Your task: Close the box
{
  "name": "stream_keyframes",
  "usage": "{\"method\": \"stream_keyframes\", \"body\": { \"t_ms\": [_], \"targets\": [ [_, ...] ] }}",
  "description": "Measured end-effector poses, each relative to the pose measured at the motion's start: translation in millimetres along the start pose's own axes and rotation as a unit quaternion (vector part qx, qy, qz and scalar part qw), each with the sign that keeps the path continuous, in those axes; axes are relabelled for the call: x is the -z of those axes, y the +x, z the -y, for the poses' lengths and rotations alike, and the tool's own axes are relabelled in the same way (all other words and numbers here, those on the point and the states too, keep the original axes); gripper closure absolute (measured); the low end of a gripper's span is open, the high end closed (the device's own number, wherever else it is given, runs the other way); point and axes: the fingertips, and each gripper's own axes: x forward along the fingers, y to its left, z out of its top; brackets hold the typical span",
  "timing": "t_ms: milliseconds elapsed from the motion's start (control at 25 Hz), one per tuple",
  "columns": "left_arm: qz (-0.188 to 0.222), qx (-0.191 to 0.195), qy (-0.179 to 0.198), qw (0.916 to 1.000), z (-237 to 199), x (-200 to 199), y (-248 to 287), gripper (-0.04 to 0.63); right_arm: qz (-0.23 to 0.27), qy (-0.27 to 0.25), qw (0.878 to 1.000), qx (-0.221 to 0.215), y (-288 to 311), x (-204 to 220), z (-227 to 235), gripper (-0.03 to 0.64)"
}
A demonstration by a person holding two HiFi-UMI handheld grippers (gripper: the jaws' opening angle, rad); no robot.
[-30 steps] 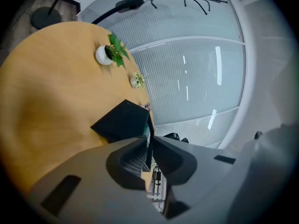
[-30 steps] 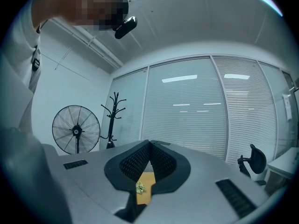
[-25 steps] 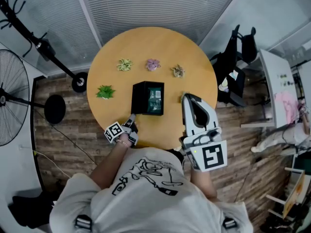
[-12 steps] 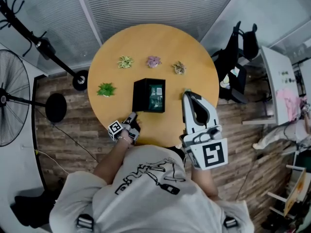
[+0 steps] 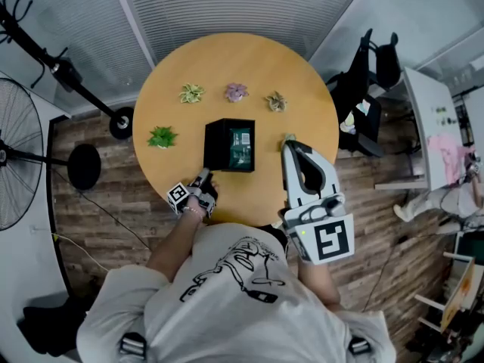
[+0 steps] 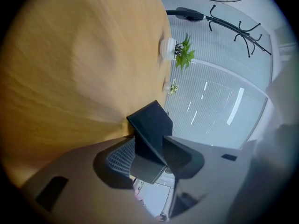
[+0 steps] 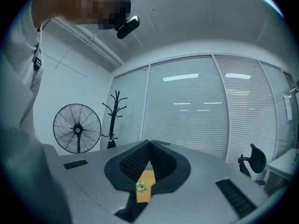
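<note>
Though the left gripper [image 5: 202, 181] is at the box [image 5: 229, 147], its flap [image 6: 150, 125] is not yet down.
Box sits open mid-counter [image 5: 295, 74]; left jaws, just opened, stand apart around the flap; right gripper [image 5: 293, 151] is closed and empty.

We see a round tan wooden table [image 5: 302, 74] carrying a leafy green potted plant [image 5: 162, 137] at its left and three paler little plants [image 5: 237, 91] in a row along the far side. A black pedestal fan [image 5: 11, 172] stands on the plank floor [image 5: 98, 225] nearby.

Tabletop [image 5: 306, 123] open right of box [image 5: 218, 147]; plants [image 5: 237, 91] line far and left sides.
</note>
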Motion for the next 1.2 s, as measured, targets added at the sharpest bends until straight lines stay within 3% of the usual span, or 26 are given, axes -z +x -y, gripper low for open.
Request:
{"method": "stream_keyframes", "body": {
  "t_ms": [280, 640, 1200],
  "targets": [
    [0.02, -0.006, -0.009, 0.9997, -6.2, -11.7, 7.8, 0.422, -0.002, 0.0, 1.0, -0.001, 2.4, 0.8, -2.0, 0.601],
    [0.026, -0.031, 0.017, 0.999, -7.3, -9.9, 10.0, 0.481, -0.002, 0.0, 1.0, 0.004, -0.8, 3.1, 1.7, 0.601],
    [0.04, -0.032, 0.059, 0.9969, 12.7, -13.4, -1.3, 0.513, 0.003, -0.004, 1.0, -0.003, 3.0, -2.1, -0.6, 0.601]
  ]
}}
